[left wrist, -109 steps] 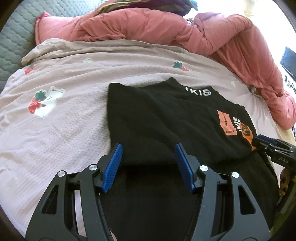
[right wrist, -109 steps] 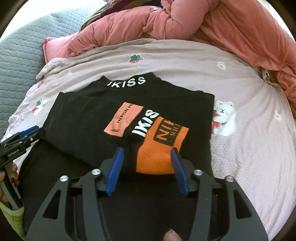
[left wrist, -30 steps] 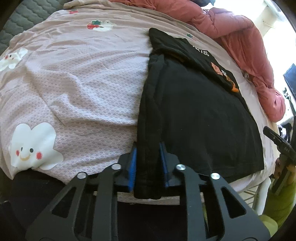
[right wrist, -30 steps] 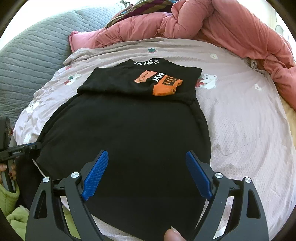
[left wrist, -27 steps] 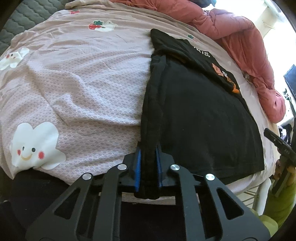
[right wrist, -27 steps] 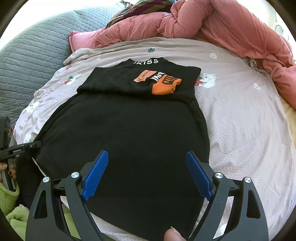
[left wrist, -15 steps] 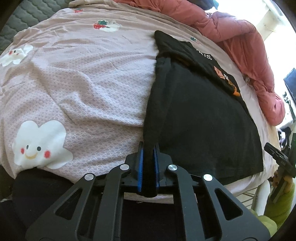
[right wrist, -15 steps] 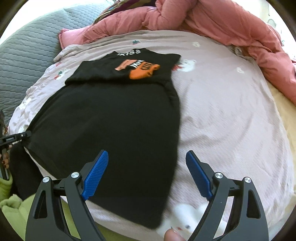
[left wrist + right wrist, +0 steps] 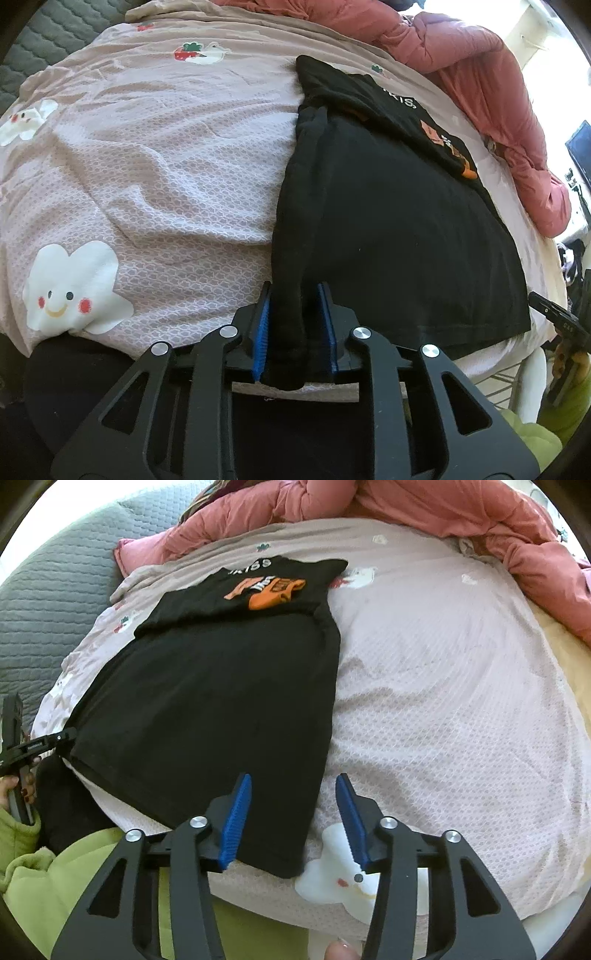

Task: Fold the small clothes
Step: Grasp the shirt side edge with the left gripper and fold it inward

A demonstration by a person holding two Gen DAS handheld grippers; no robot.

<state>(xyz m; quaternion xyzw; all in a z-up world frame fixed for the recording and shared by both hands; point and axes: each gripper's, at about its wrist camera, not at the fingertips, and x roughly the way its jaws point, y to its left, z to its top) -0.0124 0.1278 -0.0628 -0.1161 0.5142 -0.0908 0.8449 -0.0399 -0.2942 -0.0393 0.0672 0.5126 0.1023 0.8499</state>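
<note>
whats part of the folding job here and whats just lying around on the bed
Part of the job:
- black t-shirt, top already folded down
- left claw, around the shirt's bunched near corner
- right claw, open at the other near corner

Just lying about:
- pink sheet
- pink duvet
- grey quilted cover

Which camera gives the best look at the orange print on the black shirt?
The right wrist view: the orange print faces the camera near the shirt collar, though slightly blurred. The left wrist view shows it edge-on and small.
</note>
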